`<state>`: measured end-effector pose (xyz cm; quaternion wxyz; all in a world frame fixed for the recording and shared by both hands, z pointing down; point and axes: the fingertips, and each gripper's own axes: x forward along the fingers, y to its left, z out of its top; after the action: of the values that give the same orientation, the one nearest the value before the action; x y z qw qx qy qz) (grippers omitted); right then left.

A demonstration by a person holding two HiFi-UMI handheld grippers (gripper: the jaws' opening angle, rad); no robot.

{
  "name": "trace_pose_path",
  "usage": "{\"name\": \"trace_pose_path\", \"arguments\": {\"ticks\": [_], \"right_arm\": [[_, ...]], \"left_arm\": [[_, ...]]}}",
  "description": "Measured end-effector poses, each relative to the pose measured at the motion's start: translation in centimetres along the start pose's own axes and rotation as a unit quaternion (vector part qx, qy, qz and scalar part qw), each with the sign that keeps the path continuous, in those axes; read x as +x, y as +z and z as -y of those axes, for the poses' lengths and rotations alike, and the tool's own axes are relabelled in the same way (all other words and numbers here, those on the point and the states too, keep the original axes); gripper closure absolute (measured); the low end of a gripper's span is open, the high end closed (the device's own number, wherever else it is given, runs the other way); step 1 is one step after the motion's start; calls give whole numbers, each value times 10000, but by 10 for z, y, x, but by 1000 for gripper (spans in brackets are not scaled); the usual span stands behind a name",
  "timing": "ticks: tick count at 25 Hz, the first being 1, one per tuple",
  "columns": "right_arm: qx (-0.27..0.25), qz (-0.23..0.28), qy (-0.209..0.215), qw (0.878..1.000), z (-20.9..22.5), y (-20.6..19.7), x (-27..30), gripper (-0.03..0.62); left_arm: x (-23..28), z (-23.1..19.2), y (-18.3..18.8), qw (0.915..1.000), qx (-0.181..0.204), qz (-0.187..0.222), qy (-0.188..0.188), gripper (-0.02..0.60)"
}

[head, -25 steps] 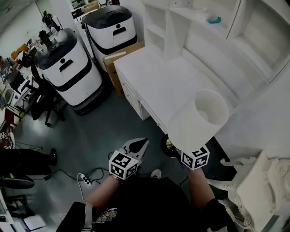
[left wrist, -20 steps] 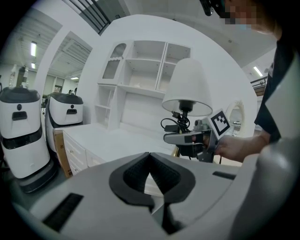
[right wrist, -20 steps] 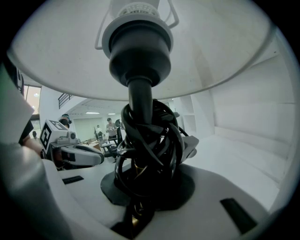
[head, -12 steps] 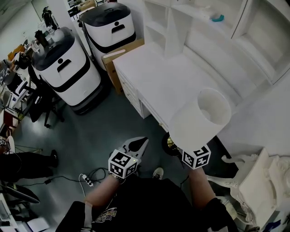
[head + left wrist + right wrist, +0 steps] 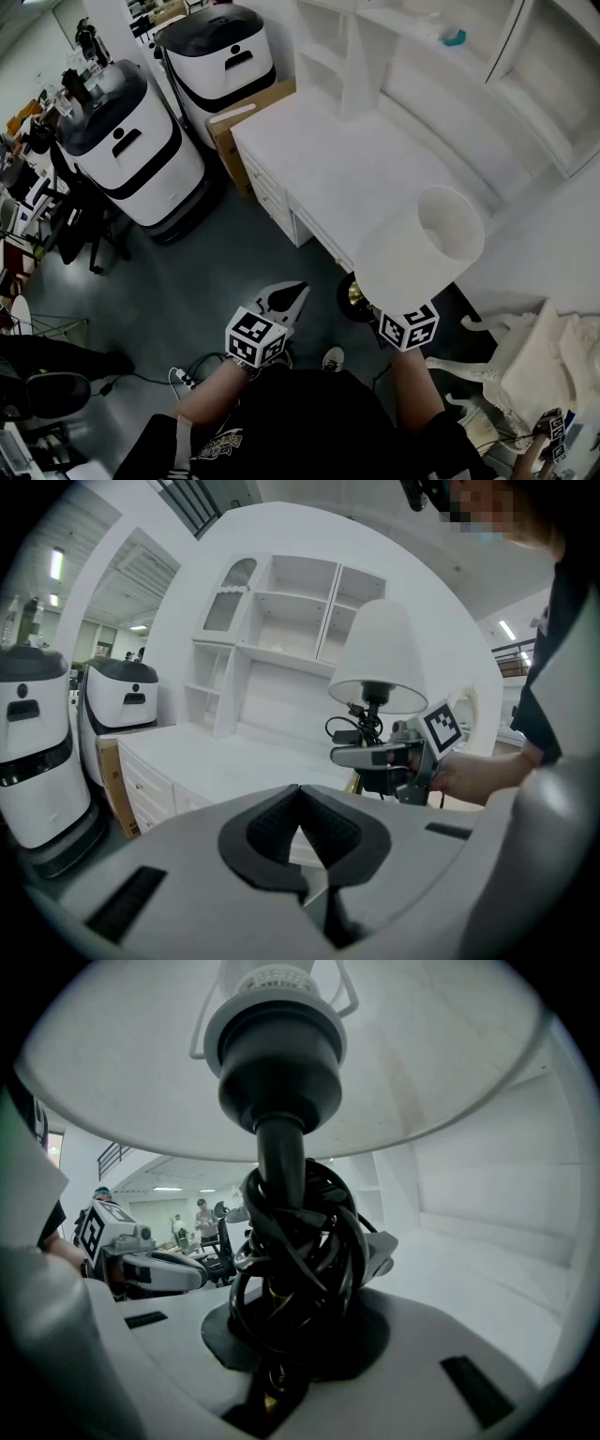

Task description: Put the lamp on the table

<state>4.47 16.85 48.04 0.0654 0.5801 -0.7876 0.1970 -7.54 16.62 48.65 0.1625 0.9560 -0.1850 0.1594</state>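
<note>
**Fingers point(image 5: 380, 1252) clenched on lamp, table not yet reached**

The right gripper point(image 5: 281, 1354) grasps the lamp point(image 5: 422, 248) by its cord-wrapped stem, shade up, in the air at the white table's point(image 5: 319, 159) near edge. The left gripper point(image 5: 300, 794) is closed, empty. Setting it down remains. No brand or writing is readable, only square markers

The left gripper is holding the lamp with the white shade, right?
Not the left one. The right gripper holds the lamp with the white shade, closed on its cord-wrapped stem, as the right gripper view shows. The left gripper holds nothing.
</note>
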Motion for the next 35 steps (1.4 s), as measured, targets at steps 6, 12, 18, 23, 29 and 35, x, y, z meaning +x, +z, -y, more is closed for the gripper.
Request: {"name": "trace_pose_path", "arguments": {"ticks": [6, 12, 18, 23, 29, 35], "right_arm": [[37, 34, -157, 9999, -4, 5, 17, 520], [87, 64, -288, 9995, -9, 12, 38, 520], [155, 74, -401, 9990, -14, 18, 62, 522], [202, 77, -494, 9985, -21, 23, 83, 522], [228, 101, -642, 9976, -30, 28, 104, 522], [255, 138, -728, 9969, -40, 28, 116, 522]], "left_arm": [[-1, -22, 5, 9999, 38, -2, -135, 575], [-5, -46, 12, 9997, 64, 11, -240, 575], [-9, -75, 17, 9995, 61, -17, -323, 575], [-11, -98, 19, 9990, 36, -50, -437, 575], [-16, -121, 21, 9981, 67, -59, -605, 575], [-24, -136, 24, 9975, 159, -58, -688, 574]]}}
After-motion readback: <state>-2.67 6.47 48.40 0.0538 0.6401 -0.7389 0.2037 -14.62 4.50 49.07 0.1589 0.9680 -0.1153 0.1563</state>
